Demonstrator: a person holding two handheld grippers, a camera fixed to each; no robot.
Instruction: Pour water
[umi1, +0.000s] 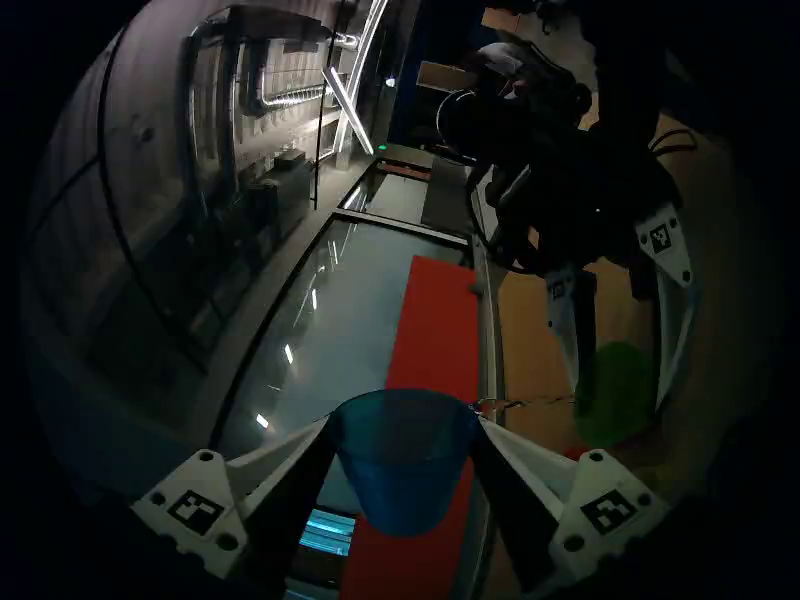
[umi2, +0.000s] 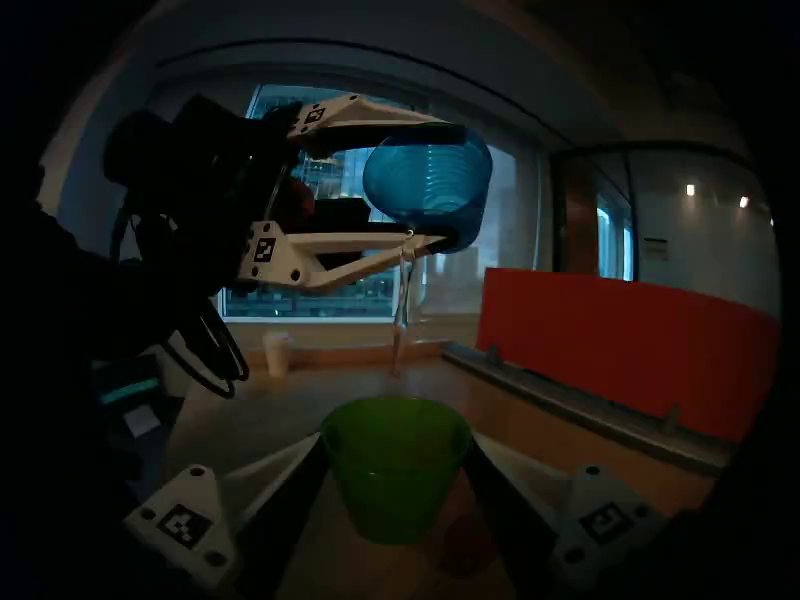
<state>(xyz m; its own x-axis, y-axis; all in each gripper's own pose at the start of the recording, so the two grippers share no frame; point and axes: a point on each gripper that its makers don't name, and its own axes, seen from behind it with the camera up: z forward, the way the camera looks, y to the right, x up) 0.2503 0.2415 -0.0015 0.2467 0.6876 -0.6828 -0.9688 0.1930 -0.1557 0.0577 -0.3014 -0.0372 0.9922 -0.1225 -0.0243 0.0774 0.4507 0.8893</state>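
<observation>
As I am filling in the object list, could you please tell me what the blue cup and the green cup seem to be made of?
Blue cup: likely thin translucent plastic, glossy; light glows through it and fine ridges ring its wall. Green cup: probably translucent plastic too, smooth-walled; dim light leaves its finish uncertain.

The wooden worktop (umi2: 300, 410) reaches back to the window. A white paper cup (umi2: 275, 352) stands upright on it near the far edge. A grey rail (umi2: 560, 400) and a red partition panel (umi2: 630, 345) line its right side.
</observation>
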